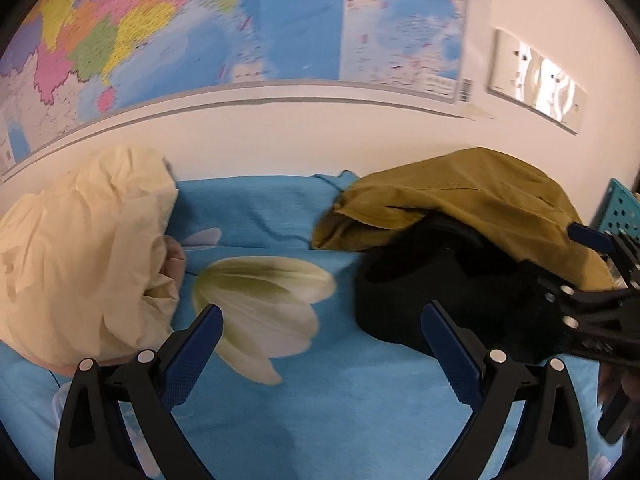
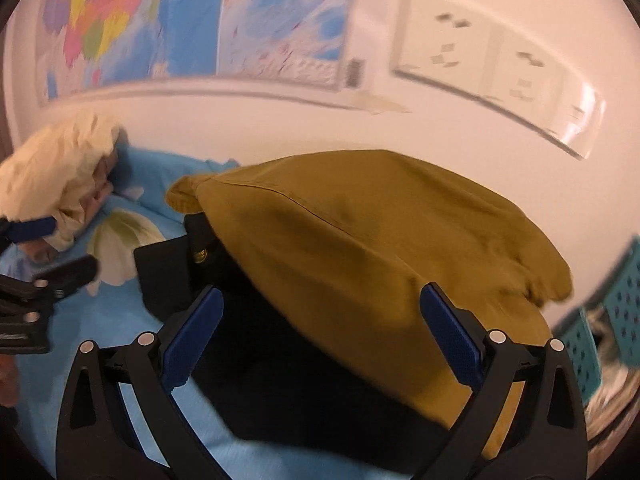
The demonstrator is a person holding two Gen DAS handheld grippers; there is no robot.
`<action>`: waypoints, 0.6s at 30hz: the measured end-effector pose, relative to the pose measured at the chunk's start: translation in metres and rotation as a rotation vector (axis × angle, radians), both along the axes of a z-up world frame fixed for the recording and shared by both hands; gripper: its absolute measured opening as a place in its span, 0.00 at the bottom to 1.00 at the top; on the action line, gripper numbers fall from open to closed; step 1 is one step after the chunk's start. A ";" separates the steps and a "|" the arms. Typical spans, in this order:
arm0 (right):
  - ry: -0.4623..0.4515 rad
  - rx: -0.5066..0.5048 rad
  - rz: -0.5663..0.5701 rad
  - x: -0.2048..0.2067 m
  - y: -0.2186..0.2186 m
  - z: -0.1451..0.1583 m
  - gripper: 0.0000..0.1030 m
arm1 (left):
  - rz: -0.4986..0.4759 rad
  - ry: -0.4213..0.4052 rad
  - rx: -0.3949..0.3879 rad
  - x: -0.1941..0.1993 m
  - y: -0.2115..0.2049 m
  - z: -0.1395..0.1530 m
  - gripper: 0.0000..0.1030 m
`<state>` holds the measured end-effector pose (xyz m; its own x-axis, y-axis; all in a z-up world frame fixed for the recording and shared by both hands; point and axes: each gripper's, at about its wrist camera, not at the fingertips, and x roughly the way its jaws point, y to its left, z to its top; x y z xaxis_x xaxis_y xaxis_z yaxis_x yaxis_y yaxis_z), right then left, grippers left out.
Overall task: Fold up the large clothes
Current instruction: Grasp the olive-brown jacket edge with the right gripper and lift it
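Hovering over blue flowered sheet (image 1: 320, 400), left gripper (image 1: 320, 344) jaws wide, empty; right gripper (image 2: 320, 328) jaws wide, empty, aimed at mustard garment (image 2: 360, 248) heaped on black garment (image 2: 280, 380) near wall; risk: pinch catches both layers, black piece drags along, pile slumps; cream bundle (image 1: 80, 248) lies well apart; teal perforated basket (image 2: 624, 304) at right edge, contents not visible.
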<state>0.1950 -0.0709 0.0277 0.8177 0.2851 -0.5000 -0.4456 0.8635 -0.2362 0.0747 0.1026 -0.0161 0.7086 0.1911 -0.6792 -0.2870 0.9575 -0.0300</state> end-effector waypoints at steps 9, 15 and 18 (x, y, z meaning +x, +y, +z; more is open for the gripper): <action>-0.030 0.064 0.066 -0.005 -0.035 0.045 0.04 | 0.013 0.038 0.001 0.011 0.019 -0.013 0.93; -0.119 -0.180 0.028 0.010 0.020 0.031 0.74 | 0.013 0.058 0.020 0.024 0.025 -0.023 0.93; -0.090 -0.244 0.037 0.035 0.049 0.022 0.66 | 0.025 0.064 0.026 0.026 0.030 -0.026 0.93</action>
